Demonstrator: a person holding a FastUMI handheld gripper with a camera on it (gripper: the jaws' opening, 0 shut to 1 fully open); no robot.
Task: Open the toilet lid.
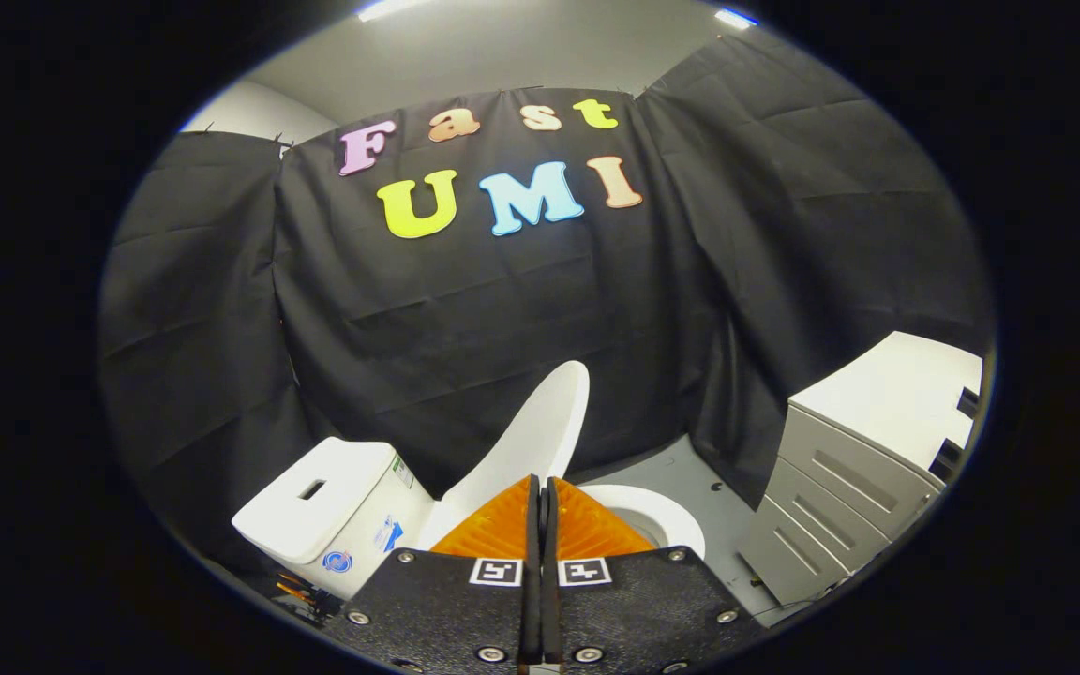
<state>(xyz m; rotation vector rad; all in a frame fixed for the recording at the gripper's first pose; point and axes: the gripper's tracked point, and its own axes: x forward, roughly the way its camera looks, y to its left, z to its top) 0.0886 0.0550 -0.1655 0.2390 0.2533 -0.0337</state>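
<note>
Your gripper (541, 487) has its two fingers pressed flat together with nothing held between them, so treat it as a closed wedge and not as a clamp. Just beyond the fingertips the toilet lid (531, 441) stands raised, tilted back toward the cistern (324, 511) but not resting against it as far as you can tell; its lower edge is hidden behind your fingers, so whether the tips touch it cannot be told. Beside the lid and slightly ahead of the fingers, the white seat ring (657, 511) lies down on the bowl, uncovered. By the look of it the lid is most of the way open and only the last lean back remains. If you push further, keep the closed tips low on the lid's face and press gently toward the cistern, letting the hinge carry it rather than shoving; a hard push could bounce it forward again. Draw the fingers straight back once it rests, so you do not drag it shut. Off to the side, well apart, stands a grey drawer cabinet (840, 497); stay clear of it.
</note>
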